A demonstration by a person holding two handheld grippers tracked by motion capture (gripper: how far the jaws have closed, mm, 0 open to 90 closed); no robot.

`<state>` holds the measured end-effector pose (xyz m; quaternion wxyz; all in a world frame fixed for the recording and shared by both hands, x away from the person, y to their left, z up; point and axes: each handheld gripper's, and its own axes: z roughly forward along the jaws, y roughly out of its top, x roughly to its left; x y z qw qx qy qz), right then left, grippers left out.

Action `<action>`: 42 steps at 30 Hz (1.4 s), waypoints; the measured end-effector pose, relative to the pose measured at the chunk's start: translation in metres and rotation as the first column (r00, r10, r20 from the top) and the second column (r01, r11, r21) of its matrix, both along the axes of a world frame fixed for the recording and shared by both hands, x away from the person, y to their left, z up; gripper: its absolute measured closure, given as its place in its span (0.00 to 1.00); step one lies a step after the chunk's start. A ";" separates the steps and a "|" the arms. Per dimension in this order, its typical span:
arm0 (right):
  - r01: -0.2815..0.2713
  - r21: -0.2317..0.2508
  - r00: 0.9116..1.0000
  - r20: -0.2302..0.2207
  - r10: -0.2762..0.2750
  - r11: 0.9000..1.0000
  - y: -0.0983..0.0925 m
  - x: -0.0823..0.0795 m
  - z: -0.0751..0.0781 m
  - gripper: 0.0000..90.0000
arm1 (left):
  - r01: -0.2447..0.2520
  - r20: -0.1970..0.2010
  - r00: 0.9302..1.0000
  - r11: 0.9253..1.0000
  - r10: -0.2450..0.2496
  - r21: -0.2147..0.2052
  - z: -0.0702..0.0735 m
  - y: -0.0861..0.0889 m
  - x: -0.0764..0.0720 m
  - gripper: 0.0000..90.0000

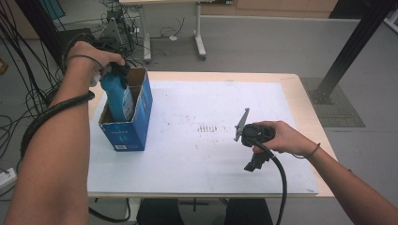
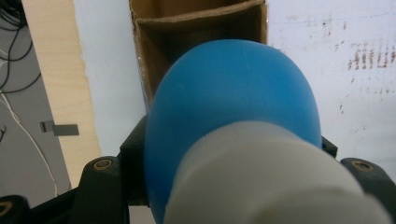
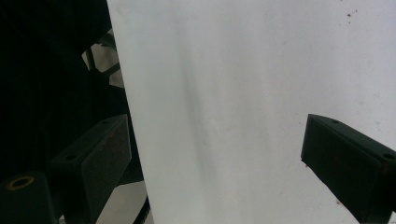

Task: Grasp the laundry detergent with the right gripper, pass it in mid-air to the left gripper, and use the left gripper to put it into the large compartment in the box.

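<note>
From the high view we see our left gripper [image 1: 117,70] at the far left of the table [image 1: 300,101], clenched on a blue bottle [image 1: 117,96] that stands partly sunk into the open top of a blue cardboard box [image 1: 136,126]. The box sits on the white sheet [image 1: 202,154] near the table's left edge. Our right gripper [image 1: 253,164] hangs over the sheet's near right part, well apart from the box.

In the left gripper view, we look along the bottle [image 2: 233,107]: its white cap [image 2: 271,177] is nearest, the blue body beyond, gripped between the jaws on both sides. Past it lies the box's [image 2: 149,56] brown inside, split by a cardboard divider [image 2: 196,18].

In the right gripper view, our jaws stand released and wide apart above the bare white sheet [image 3: 243,93], with nothing between them.
</note>
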<state>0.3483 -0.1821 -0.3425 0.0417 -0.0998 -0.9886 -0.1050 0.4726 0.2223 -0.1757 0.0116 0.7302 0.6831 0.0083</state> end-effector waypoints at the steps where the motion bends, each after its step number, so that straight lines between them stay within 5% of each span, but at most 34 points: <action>1: 0.000 -0.002 1.000 -0.001 0.000 1.000 0.000 0.000 0.000 0.09 | 0.000 -0.006 1.000 1.000 0.000 -0.003 -0.003 0.000 0.000 0.42; 42: 0.001 0.008 1.000 -0.002 -0.001 1.000 0.001 0.000 -0.003 0.08 | 0.002 -0.097 0.995 1.000 -0.002 -0.006 -0.082 0.003 0.001 0.42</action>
